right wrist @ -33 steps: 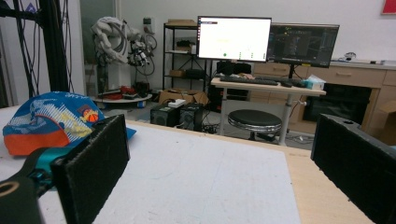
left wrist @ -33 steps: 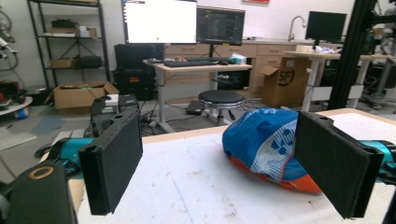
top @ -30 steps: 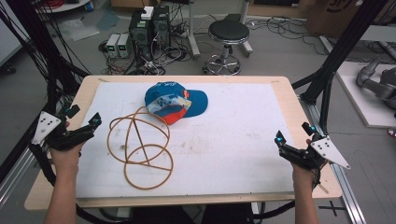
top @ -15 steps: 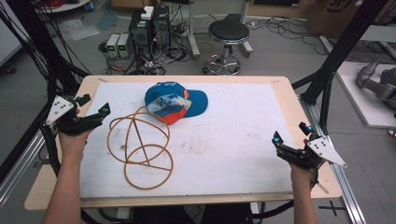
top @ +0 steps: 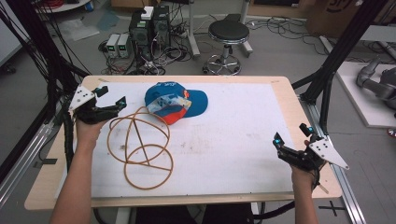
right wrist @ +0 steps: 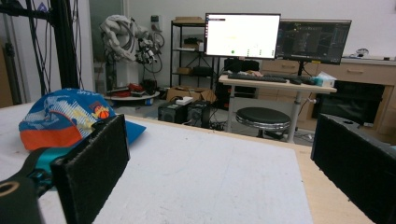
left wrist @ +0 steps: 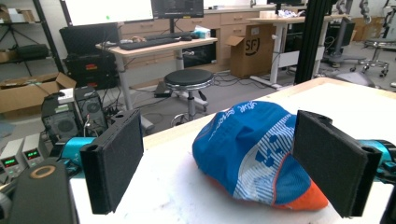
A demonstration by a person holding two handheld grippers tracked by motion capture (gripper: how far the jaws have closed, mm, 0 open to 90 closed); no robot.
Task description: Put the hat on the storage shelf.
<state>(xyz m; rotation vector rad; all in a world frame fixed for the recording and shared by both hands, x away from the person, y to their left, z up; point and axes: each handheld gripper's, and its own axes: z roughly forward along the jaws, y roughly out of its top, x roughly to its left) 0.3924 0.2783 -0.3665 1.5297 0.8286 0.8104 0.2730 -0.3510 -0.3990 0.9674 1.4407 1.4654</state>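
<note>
Right gripper (top: 290, 141): held over the near right corner of the table (top: 285, 98), above the white mat (top: 233, 140); jaws spread wide with nothing between them, pointing toward the far left. In the right gripper view the jaws frame bare mat, with the cap off to the left.

Cord (top: 140, 144): tan, lying in overlapping loops on the left half of the mat, its nearest loop close to the near edge, its far loops reaching up beside the cap.

Left gripper (top: 110, 95): held over the left edge of the table toward the far side, just beside the far loops of the cord; jaws spread wide, holding nothing, aimed at the cap. In the left gripper view the cap (left wrist: 252, 149) sits between the two pads, apart from both.

Cap (top: 175, 100): blue and white with an orange patch (lettering on the crown too small to read), resting on the mat near the far edge, left of centre, brim toward the right.

Beyond the far edge: stool (top: 228, 35) on the floor, electronics boxes (top: 149, 28) with cables
</note>
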